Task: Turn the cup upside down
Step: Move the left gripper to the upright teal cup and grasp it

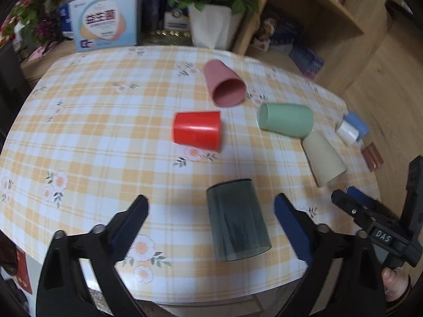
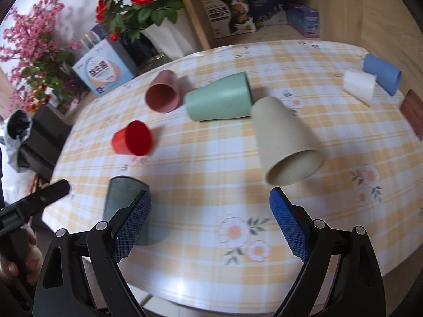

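Note:
Several cups lie on their sides on the checked tablecloth (image 1: 105, 132). A dark smoky cup (image 1: 236, 219) lies between the fingers of my open left gripper (image 1: 211, 220), not touched; it shows in the right wrist view (image 2: 124, 200) behind my left finger. Beyond are a red cup (image 1: 197, 130) (image 2: 133, 138), a pink cup (image 1: 224, 84) (image 2: 164, 92), a green cup (image 1: 286, 120) (image 2: 219, 97) and a beige cup (image 1: 323, 158) (image 2: 285, 140). My right gripper (image 2: 210, 219) is open and empty, just short of the beige cup's mouth.
A blue cup (image 2: 382, 72), a white cup (image 2: 361, 85) and a brown cup (image 2: 413, 111) lie at the table's far right edge. A white flower pot (image 1: 214, 26), a box (image 1: 105, 23) and a wooden shelf (image 1: 317, 15) stand behind the table.

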Available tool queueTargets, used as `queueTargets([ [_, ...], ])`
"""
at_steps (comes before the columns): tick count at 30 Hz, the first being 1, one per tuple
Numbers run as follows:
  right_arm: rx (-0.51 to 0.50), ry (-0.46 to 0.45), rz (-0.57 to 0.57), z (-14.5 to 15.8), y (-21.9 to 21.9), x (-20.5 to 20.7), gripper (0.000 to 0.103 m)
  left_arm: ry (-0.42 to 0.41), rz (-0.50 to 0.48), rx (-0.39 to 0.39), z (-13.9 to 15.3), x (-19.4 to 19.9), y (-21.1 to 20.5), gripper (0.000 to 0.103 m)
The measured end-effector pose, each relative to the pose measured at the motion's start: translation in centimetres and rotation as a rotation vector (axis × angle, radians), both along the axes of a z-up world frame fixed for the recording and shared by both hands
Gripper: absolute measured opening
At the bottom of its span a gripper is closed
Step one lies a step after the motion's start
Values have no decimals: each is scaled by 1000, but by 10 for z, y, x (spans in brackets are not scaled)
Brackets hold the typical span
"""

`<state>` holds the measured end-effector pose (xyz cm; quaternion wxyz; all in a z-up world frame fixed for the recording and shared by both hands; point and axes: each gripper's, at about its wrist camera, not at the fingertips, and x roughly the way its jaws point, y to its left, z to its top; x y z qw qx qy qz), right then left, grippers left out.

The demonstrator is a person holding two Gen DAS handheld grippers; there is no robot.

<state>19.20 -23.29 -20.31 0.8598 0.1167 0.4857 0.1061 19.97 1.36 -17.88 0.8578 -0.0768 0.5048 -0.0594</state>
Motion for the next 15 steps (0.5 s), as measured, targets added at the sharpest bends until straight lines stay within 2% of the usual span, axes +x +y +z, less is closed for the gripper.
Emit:
queueTargets([
  [7, 9, -1, -39, -2, -18, 3, 88, 114, -64, 7, -26, 33, -31, 83],
  [12, 11, 4, -71, -4, -29, 3, 88, 225, -26, -43, -48, 52, -35, 83],
  [15, 13, 7, -78, -5, -32, 4, 88, 272, 2, -38, -60, 60, -33, 82],
])
